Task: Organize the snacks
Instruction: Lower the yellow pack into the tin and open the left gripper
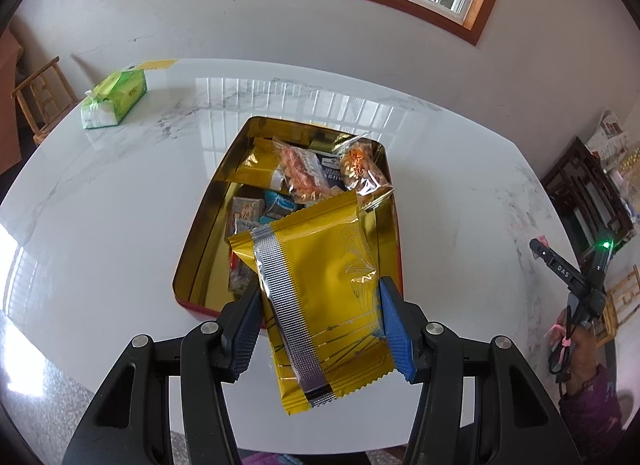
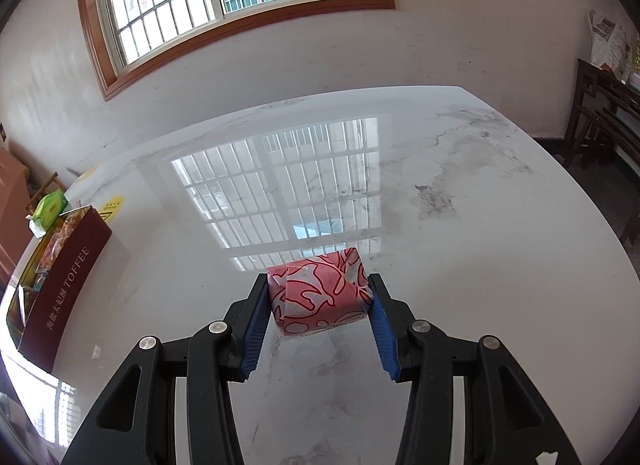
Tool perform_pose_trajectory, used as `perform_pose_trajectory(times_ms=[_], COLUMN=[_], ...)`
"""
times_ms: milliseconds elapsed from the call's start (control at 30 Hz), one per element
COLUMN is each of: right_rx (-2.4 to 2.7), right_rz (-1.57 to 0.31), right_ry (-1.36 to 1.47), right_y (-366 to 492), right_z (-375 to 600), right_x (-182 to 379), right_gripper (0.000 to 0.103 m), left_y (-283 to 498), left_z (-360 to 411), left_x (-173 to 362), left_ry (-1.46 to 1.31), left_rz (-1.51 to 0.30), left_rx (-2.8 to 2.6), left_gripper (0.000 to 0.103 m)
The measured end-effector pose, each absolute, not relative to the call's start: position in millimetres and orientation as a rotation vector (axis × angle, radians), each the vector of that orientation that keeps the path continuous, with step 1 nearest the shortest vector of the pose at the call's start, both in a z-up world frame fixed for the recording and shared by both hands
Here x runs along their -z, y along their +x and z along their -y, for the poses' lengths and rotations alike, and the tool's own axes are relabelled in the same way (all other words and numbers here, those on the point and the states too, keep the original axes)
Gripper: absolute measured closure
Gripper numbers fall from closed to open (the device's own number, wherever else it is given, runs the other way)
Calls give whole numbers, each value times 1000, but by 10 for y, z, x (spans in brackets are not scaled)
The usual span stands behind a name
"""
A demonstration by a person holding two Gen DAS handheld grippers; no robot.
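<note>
Left gripper [image 1: 320,325] pinches yellow foil packet [image 1: 320,297] over crowded tin [image 1: 208,233]; right gripper [image 2: 318,305] clamps pink-wrapped snack [image 2: 320,289]; packet may snag on heaped packets

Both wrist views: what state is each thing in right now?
Yellow packet: gripped by left gripper, above the tin's near edge.
Pink-wrapped snack: clamped in right gripper.
Toffee tin: open, partly filled with snacks.
Tissue pack: open, a tissue sticking out.
</note>
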State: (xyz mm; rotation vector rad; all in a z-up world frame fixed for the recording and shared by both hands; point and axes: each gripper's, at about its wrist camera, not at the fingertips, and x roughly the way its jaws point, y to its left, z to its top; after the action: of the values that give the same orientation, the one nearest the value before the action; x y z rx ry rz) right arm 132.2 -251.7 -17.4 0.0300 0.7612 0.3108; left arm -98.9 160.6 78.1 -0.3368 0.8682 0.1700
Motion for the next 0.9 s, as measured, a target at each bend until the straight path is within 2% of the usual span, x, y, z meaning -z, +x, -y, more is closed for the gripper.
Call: perform_pose_trajectory(times_ms=[900], right_rx=[-280], right_rz=[-795], right_ry=[9], right_y=[1368], right_z=[2493], right_x=[209], right_gripper=[59], left_y=[-480], left_z=[-1518], left_x=[-408], left_ry=[-79], left_rz=[-840], left_rx=[-260], left_gripper=[46])
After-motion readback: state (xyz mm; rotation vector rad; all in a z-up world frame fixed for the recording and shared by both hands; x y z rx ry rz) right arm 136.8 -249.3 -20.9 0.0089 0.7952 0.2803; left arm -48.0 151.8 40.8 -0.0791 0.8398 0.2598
